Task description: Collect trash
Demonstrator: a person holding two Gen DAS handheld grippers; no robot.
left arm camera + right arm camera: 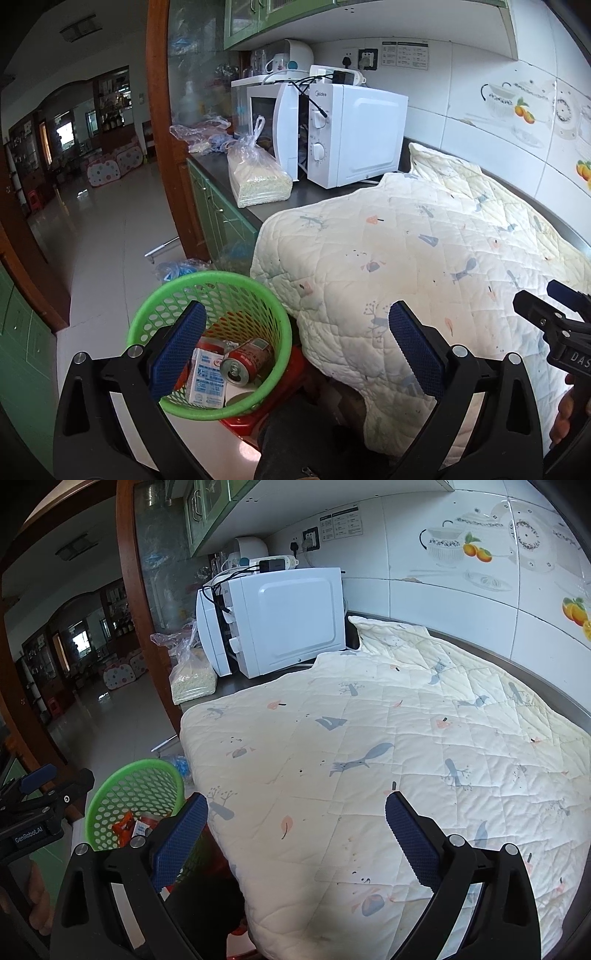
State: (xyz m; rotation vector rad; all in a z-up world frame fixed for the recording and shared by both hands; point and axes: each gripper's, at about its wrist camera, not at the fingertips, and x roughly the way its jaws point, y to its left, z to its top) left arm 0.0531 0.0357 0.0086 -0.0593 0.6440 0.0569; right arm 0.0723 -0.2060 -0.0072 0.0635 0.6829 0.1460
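Left tool (297, 325) spread wide with nothing between its blue pads, over the round green plastic mesh basket (155, 312); inside that basket, a crushed red drink can (245, 360) beside a small white carton (205, 380); right tool (295, 818) likewise gaping and bare above the cream quilted cloth (369, 746) covering the worktop, right of the basket; beyond the basket, a white microwave oven (354, 133).

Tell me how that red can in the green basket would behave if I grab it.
The red can looks opened, its tab hole showing, so probably light and easily dented. It lies on its side against the white carton, so it may roll or slip off the pads. The green basket seems light too; pushing down could tip it.
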